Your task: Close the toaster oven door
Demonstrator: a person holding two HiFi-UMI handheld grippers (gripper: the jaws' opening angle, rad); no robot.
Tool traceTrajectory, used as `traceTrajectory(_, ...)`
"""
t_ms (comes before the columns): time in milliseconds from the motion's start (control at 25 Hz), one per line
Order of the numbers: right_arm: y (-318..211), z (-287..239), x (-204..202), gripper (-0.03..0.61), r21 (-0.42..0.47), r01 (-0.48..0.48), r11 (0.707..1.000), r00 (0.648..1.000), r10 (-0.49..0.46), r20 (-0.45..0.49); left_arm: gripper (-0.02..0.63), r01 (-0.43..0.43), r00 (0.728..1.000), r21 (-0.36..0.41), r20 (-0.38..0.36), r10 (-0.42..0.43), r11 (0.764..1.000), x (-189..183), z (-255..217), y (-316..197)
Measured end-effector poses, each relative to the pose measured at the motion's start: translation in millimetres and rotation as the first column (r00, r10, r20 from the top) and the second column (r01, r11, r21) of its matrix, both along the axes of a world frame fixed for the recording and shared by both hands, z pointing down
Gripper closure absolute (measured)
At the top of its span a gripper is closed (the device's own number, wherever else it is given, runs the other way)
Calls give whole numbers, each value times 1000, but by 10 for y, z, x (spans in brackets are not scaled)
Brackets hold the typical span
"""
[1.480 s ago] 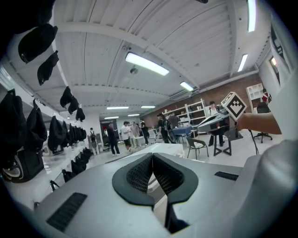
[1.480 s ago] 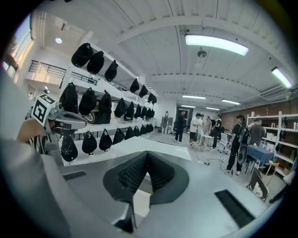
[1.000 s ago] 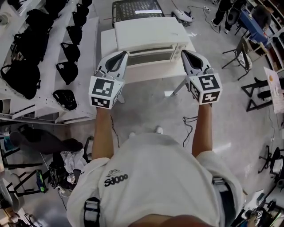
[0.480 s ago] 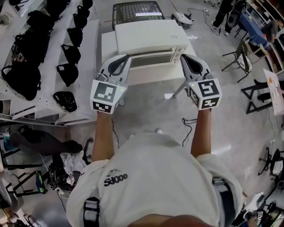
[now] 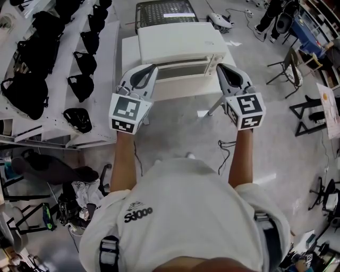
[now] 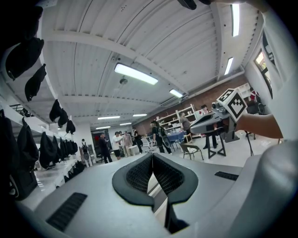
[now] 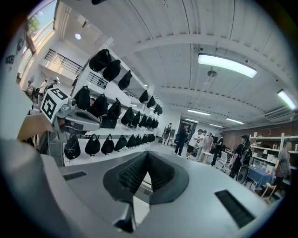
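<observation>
A white toaster oven [image 5: 179,42] stands on a small white table [image 5: 130,53] straight ahead in the head view. Its door, with a dark window [image 5: 180,69], looks upright against the oven's front. My left gripper [image 5: 152,68] hangs in front of the oven's left corner, shut and empty. My right gripper [image 5: 219,67] is level with it at the oven's right corner, also shut with nothing between the pads. Both gripper views tilt up towards the ceiling. The left gripper [image 6: 151,157] and the right gripper [image 7: 148,154] each show their pads pressed together. Neither touches the oven.
White shelves with several black bags [image 5: 48,58] run along the left. A black wire rack [image 5: 162,9] sits behind the oven. A cable [image 5: 226,146] lies on the floor, with stands and chairs [image 5: 297,58] at the right. People stand far off in both gripper views.
Both grippers have stayed shut and almost still. The left one has drifted slightly up towards the oven.
</observation>
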State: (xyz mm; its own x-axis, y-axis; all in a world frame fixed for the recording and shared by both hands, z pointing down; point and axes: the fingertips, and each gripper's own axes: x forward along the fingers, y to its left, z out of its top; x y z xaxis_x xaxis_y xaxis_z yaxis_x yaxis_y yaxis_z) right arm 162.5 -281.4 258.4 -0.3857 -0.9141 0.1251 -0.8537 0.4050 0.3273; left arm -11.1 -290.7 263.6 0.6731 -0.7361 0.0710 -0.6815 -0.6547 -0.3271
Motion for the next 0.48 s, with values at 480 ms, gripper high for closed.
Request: traceTrajectory(480,-45,25,-13,571,-7,9,1000,1000,-9,-11,595,-9,1000,-2,5,9,1000,46,17,-33)
